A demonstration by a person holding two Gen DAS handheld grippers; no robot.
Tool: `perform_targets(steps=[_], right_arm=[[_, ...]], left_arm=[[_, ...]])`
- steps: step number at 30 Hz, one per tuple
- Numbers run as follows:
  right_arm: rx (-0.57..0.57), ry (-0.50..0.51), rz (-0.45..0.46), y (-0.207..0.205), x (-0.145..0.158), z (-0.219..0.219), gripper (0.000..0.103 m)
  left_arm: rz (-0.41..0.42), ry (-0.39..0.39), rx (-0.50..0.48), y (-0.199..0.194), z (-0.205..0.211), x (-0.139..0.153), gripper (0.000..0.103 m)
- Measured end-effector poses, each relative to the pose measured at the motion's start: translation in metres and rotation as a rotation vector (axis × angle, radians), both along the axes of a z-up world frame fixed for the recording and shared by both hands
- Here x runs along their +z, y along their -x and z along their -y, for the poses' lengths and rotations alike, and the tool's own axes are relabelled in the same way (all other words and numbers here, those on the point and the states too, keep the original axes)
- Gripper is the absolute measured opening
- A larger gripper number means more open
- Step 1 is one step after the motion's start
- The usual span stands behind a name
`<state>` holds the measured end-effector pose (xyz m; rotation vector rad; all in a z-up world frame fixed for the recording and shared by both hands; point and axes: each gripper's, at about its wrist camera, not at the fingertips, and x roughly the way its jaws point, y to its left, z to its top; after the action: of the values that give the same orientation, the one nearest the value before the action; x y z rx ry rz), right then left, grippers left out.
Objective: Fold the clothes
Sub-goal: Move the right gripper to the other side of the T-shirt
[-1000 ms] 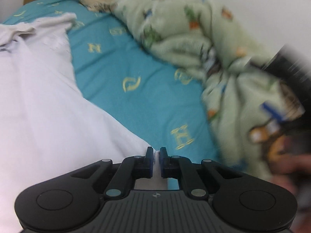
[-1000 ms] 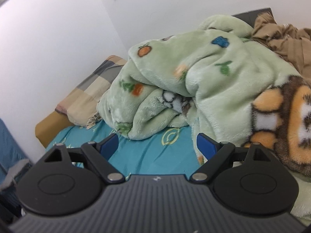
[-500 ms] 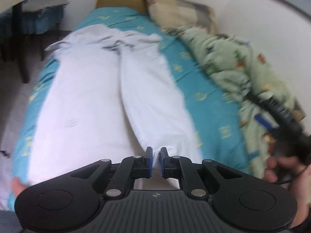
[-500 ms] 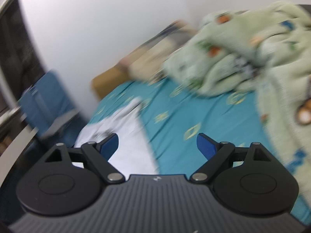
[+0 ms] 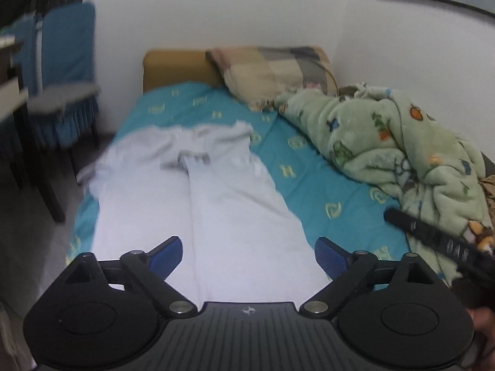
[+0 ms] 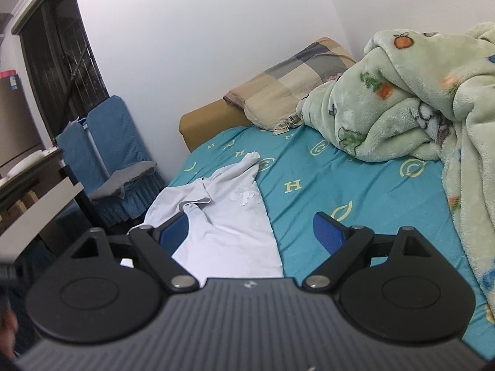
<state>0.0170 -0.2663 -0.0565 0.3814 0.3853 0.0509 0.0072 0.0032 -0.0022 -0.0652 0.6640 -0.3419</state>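
The white garment [image 5: 216, 216] lies spread on the bed [image 5: 324, 191], on its left half over the teal sheet, with one side already laid inward so a lengthwise crease runs up the middle. Its long axis follows the bed's length, collar end pointing toward the pillow [image 5: 272, 71] and hem end nearest the person. The left claw [image 5: 249, 258] hangs over the near end with its blue pads spread wide and nothing between them; the right claw [image 6: 250, 227] is likewise wide and empty, off to the garment's right. I'd judge this a pause between folds: a lengthwise fold looks laid, and the next grip likely wants an edge or corner pinched cleanly without dragging the layers askew.
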Motion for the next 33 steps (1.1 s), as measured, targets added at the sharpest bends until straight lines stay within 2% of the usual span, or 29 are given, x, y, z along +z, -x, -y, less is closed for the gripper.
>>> perform_targets(steps=[3,6,9,14,15,17,18,21,25,28,31,33], right_arm=[[0.007,0.001,0.0,-0.003,-0.002,-0.001,0.089],[0.008,0.002,-0.005,-0.005,-0.002,-0.002,0.088],[0.009,0.002,-0.006,-0.005,-0.004,-0.001,0.088],[0.024,0.001,-0.028,-0.008,-0.008,-0.004,0.088],[0.033,0.002,-0.03,-0.009,-0.009,-0.005,0.084],[0.049,0.023,-0.041,-0.01,-0.01,-0.009,0.061],[0.052,0.035,-0.05,-0.011,-0.011,-0.01,0.058],[0.078,0.02,-0.102,-0.021,-0.013,-0.012,0.058],[0.15,-0.078,-0.184,-0.055,-0.006,-0.014,0.067],[0.201,-0.133,-0.226,-0.091,-0.001,-0.026,0.067],[0.22,-0.16,-0.276,-0.153,-0.014,-0.05,0.067],[0.233,-0.178,-0.309,-0.195,-0.024,-0.066,0.067]], left_arm=[[0.08,-0.035,0.003,-0.011,0.012,0.016,0.103],[0.149,-0.035,0.003,-0.016,0.017,0.013,0.103],[0.168,-0.007,-0.011,-0.005,0.01,-0.005,0.103],[0.168,-0.033,0.022,0.003,-0.005,-0.015,0.103],[0.166,-0.03,0.031,0.003,-0.008,-0.015,0.103],[0.158,-0.01,0.035,0.003,-0.012,-0.015,0.103],[0.158,-0.006,0.035,0.003,-0.014,-0.014,0.103],[0.16,0.006,0.035,0.004,-0.019,-0.011,0.103],[0.167,0.035,0.027,0.001,-0.031,-0.003,0.103],[0.178,0.053,0.0,-0.007,-0.044,0.006,0.103],[0.175,0.081,0.044,-0.018,-0.057,0.004,0.103],[0.159,0.126,0.067,-0.026,-0.066,-0.002,0.103]])
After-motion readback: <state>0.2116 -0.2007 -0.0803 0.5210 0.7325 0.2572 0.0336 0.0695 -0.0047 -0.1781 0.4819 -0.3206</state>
